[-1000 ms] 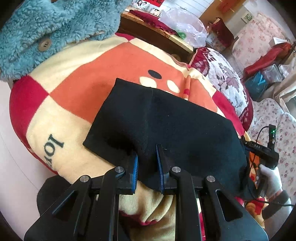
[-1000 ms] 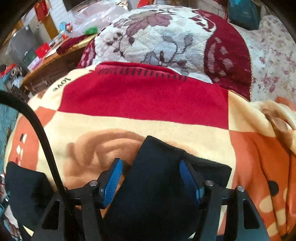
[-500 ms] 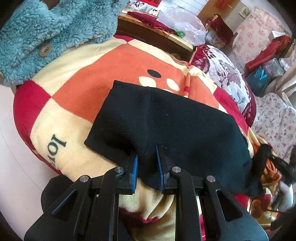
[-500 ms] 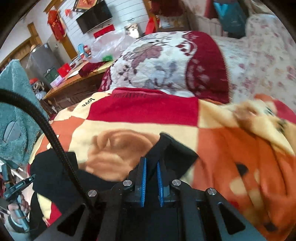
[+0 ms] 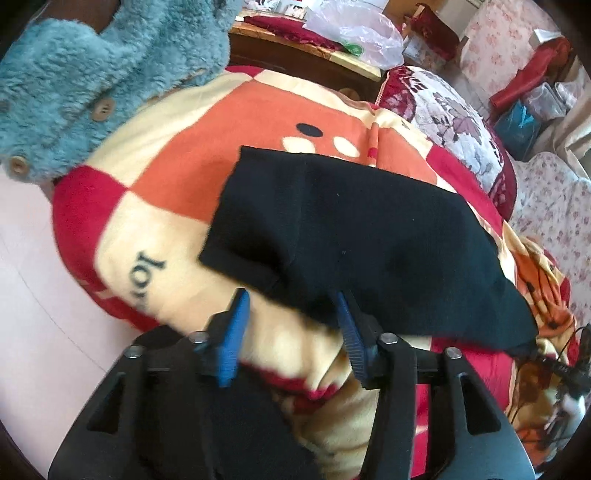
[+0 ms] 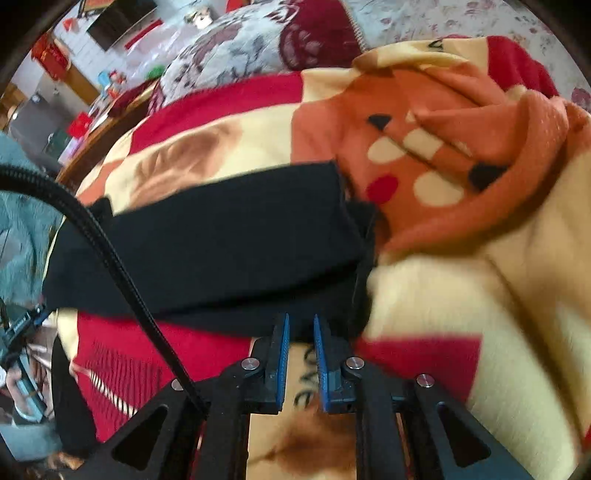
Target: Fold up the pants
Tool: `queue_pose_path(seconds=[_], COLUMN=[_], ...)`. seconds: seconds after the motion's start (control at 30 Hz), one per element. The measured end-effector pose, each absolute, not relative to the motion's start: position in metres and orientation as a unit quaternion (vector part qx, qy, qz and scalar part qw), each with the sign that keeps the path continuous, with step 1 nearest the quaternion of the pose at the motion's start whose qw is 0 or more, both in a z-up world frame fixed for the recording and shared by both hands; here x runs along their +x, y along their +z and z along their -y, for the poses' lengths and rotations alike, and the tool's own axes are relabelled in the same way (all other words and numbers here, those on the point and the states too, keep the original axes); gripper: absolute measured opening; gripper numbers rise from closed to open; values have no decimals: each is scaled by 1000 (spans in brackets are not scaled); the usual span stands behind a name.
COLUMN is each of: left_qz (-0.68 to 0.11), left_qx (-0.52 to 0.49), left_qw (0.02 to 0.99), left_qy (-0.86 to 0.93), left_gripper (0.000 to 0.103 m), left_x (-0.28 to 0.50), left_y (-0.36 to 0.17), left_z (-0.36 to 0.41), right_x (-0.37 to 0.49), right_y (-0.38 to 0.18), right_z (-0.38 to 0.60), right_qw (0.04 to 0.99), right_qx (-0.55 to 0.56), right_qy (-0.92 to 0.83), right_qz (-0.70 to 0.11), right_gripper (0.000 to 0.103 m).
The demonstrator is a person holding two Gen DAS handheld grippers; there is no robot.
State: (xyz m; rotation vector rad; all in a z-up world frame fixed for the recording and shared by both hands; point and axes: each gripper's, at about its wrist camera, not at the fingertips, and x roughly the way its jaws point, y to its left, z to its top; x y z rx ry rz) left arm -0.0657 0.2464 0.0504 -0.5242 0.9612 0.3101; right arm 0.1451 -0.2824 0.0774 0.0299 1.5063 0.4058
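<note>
The black pants (image 5: 351,229) lie folded on a red, orange and cream blanket (image 5: 177,166). In the left wrist view my left gripper (image 5: 291,314) sits at the pants' near edge. Its jaws are opening, and the blue pads (image 5: 236,332) stand apart without pressing the cloth. In the right wrist view the pants (image 6: 221,236) lie as a doubled black band across the blanket (image 6: 461,314). My right gripper (image 6: 299,321) is shut, with its tips pinching the near edge of the pants. A black cable (image 6: 110,251) crosses in front of them.
A fluffy blue coat (image 5: 92,74) with wooden buttons hangs at the upper left. A floral quilt (image 5: 454,114) lies beyond the blanket. Behind it stands a wooden table (image 5: 362,62) with a plastic bag (image 5: 354,33). Pale floor (image 5: 37,295) shows at the left.
My left gripper has opened off the pants' edge. My right gripper closed on the pants and carried that end across the blanket, doubling the cloth over.
</note>
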Motion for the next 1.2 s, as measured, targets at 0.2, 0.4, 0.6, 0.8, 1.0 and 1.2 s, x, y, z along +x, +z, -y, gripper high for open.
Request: queue_pose_path(seconds=[0.2, 0.4, 0.6, 0.8, 1.0, 1.2], left_qz=[-429, -429, -464, -476, -489, -502], left_qx=[-236, -175, -120, -61, 47, 147], left_qw=[864, 886, 867, 853, 830, 796], left_qy=[123, -10, -137, -208, -264, -306], left_gripper=[53, 63, 63, 63, 63, 63], left_x=[-79, -36, 35, 88, 119, 129], left_y=[81, 107, 103, 101, 99, 90], left_z=[-246, -196, -133, -96, -67, -50], right_x=[158, 194, 226, 241, 250, 245], right_y=[125, 114, 83, 49, 19, 13], right_z=[290, 296, 280, 287, 278, 271], right_qw=[765, 764, 756, 741, 716, 709], right_qx=[84, 173, 84, 67, 53, 42], right_qy=[230, 223, 189, 182, 192, 206], right_qz=[-596, -580, -621, -643, -669, -673], right_gripper=[17, 73, 73, 70, 59, 59])
